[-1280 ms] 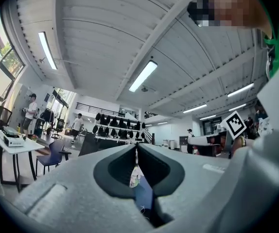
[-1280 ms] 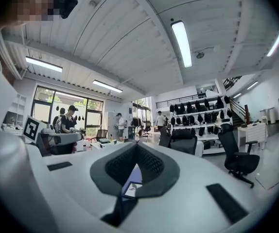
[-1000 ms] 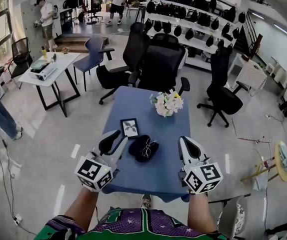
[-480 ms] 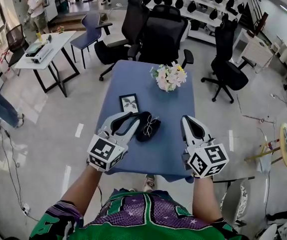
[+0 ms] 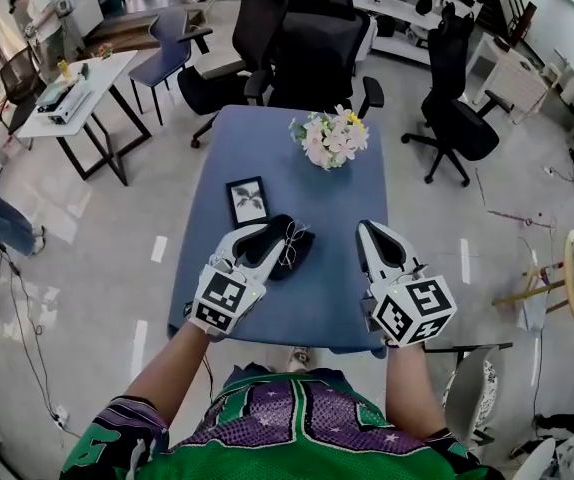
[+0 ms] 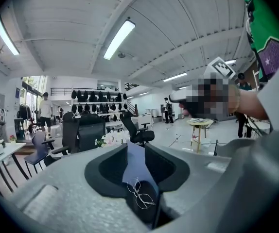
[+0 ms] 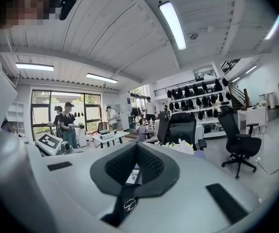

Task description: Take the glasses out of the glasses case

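- Currently the reach is in hand: the left hand-held gripper (image 5: 267,244), jaws apart, brackets the near end of the black glasses case (image 5: 275,260) mid-counter (image 5: 332,193).
- Wire-framed glasses (image 5: 294,240) rest at the case's far right edge.
- Right hand-held gripper (image 5: 370,236) hovers just right of the case, jaws nearly together, empty.
- Next, probably: steady the case, open the right jaws, and pinch the thin frame gently.

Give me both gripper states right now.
Left gripper: open, nothing gripped; the glasses lie just ahead of its jaws.
Right gripper: shut, holding nothing.
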A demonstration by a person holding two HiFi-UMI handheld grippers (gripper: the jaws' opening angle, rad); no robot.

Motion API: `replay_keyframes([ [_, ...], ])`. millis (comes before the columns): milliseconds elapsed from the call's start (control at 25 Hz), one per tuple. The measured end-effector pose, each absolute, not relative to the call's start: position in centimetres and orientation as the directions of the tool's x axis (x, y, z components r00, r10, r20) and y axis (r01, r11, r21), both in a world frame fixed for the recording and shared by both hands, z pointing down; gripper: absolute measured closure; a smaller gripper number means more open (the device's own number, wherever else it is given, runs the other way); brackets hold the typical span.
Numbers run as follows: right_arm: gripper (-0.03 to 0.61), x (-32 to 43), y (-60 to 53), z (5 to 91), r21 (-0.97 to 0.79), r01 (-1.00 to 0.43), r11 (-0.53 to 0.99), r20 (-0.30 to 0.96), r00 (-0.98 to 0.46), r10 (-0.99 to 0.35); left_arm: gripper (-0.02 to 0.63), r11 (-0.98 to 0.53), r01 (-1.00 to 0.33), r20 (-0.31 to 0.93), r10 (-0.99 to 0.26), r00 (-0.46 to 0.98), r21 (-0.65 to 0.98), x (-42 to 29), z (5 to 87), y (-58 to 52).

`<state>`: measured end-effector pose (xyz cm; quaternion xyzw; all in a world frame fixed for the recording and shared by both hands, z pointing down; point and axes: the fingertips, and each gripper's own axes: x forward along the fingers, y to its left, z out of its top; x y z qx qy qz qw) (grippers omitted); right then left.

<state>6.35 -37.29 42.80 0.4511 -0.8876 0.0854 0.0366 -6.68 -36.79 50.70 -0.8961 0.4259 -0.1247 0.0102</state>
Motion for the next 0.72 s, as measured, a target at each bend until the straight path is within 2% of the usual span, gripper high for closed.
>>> replay_keyframes([
  [720,0.575,8.9,-42.0,47.4,-0.176,-0.806,0.566,0.215,-0.592,-0.776,0.505,-0.680,-0.721,0.404,-0.701,0.588,-0.130,-2.6,62.4,-42.4],
])
